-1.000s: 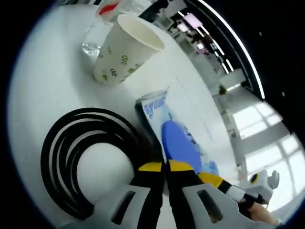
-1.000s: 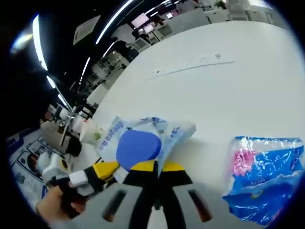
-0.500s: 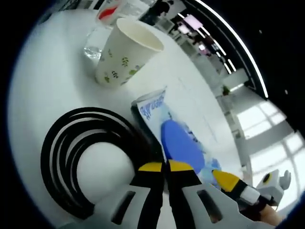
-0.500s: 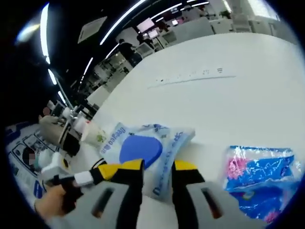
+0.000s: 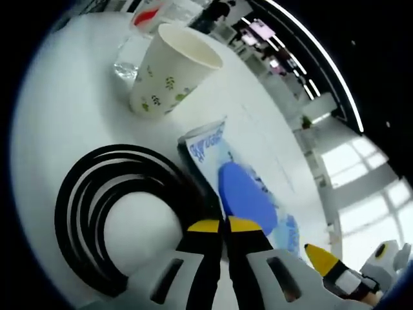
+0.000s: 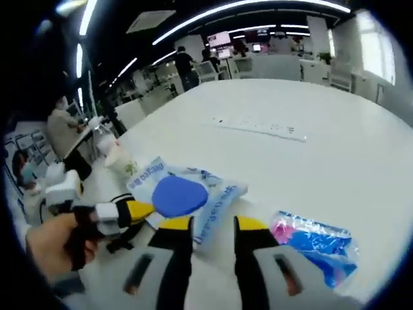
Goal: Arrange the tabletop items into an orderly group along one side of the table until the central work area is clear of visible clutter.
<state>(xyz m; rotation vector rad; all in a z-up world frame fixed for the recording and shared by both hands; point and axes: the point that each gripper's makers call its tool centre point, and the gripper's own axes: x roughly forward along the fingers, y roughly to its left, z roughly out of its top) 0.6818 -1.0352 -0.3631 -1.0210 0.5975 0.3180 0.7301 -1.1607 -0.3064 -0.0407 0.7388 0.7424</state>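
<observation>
Grouping step: wet-wipes pack [image 5: 242,187] lies on worktop [image 6: 335,155] beside cable coil [image 5: 113,213], near paper cup [image 5: 171,74]. Left gripper [image 5: 217,226] pinched on pack edge; right gripper [image 6: 213,223] jaws apart, empty. Next prob blue tissue packet [image 6: 316,242]: grab, bring over to group.

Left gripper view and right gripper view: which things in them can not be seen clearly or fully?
- Wet wipes pack, left gripper view: near end hidden behind the left tongs.
- Black cable coil, same view: lower part covered by the tongs' body.
- Clear cup: cut off behind the paper cup.
- Blue-pink packet, right gripper view: print too blurred to read.
</observation>
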